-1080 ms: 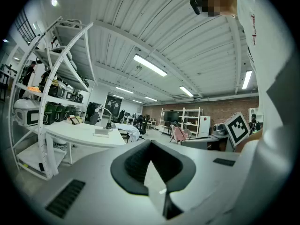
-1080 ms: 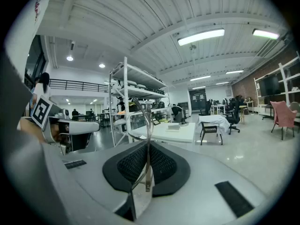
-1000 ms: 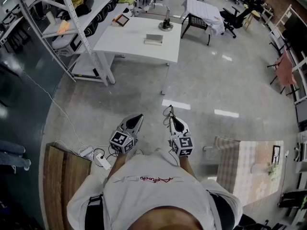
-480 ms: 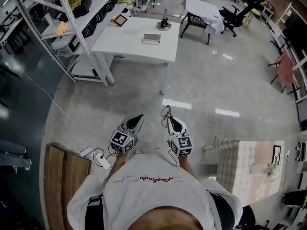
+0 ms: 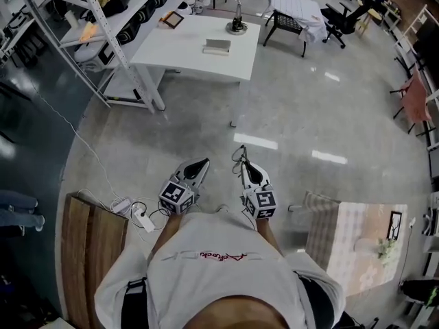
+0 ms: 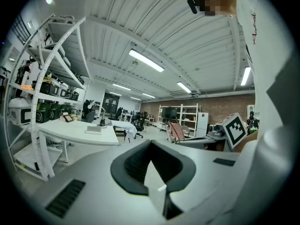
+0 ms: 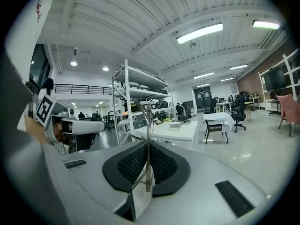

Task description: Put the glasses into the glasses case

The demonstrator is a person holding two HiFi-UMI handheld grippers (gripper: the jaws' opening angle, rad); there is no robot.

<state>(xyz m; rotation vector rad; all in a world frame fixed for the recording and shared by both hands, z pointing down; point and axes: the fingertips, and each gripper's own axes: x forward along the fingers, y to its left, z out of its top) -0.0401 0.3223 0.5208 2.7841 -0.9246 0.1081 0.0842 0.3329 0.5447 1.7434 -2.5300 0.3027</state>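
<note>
My right gripper (image 5: pixel 242 166) (image 7: pixel 148 149) is shut on a pair of thin wire-framed glasses (image 7: pixel 147 121) (image 5: pixel 238 157), which stick up and forward from its closed jaws. Beside it, my left gripper (image 5: pixel 199 168) (image 6: pixel 150 149) is shut with nothing in it. Both point roughly level across the floor toward a white table (image 5: pixel 185 55) (image 6: pixel 70 131) (image 7: pixel 185 134). A grey glasses case (image 5: pixel 217 46) (image 6: pixel 93 130) (image 7: pixel 174 125) lies on that table, well ahead of both grippers.
A metal shelving rack (image 5: pixel 103 19) stands left of the table. A desk lamp (image 5: pixel 236 20) and a small picture frame (image 5: pixel 172 20) share the tabletop. A power strip with cables (image 5: pixel 137 218) lies on the floor by a wooden bench (image 5: pixel 92 245). A cloth-covered table (image 5: pixel 357 242) is to the right.
Both grippers have been carried a little forward over the floor toward the white table. The right gripper's hold on the glasses is the same and the left stays shut.
</note>
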